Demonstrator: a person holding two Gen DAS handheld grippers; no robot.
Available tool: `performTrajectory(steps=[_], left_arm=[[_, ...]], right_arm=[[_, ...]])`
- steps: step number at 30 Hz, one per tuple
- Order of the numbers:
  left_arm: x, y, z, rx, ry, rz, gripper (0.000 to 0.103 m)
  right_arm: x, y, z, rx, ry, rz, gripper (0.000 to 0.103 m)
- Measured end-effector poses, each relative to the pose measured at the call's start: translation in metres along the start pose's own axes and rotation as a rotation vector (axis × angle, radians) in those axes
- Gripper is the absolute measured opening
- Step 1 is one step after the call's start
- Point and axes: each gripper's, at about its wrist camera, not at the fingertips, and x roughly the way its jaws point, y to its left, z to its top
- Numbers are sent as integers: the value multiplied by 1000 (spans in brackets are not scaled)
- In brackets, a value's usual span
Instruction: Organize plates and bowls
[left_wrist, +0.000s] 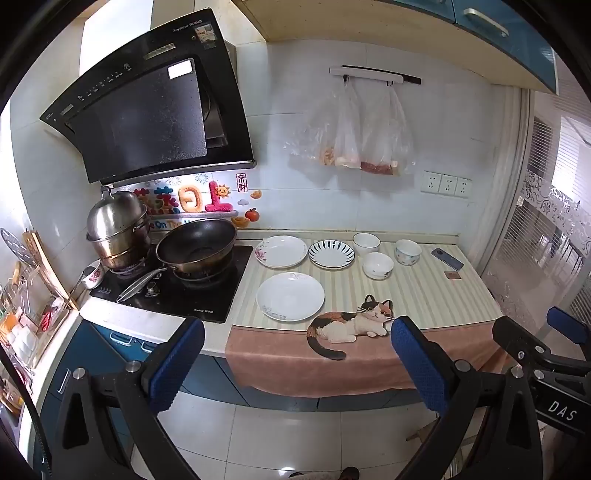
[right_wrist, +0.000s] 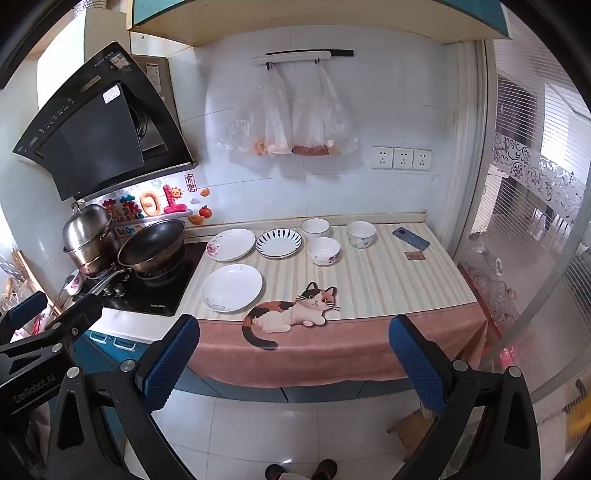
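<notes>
Left wrist cam first: my left gripper hangs out over the floor in front of the counter, jaws wide apart, nothing between them. On the striped mat I've got three plates: the plain white plate nearest me, the floral plate behind it next to the stove, and the blue-striped plate just beside that one. Three bowls sit to the right: one white bowl at the back, a flowered bowl just in front of it, and a third bowl off on its own, near a phone.

Right wrist cam: right gripper is also back from the counter edge, jaws spread open and empty. Same layout on the mat, everything apart, nothing stacked. A wok sits on the stove to the left.
</notes>
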Motion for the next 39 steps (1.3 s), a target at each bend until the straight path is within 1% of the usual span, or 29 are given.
performTrajectory(steps=[8,13,39], left_arm=[[-4,1,-3,1,-5,-2,103],[-7,2,2,-2,-12,-4,103],[-2,0,6,-4,-8,2,103]], right_arm=[[-4,-3,1,8,-12,-4,103],[-6,-3,1,13,-26,-3,103],[-1,-4,3,22,-17,9,103]])
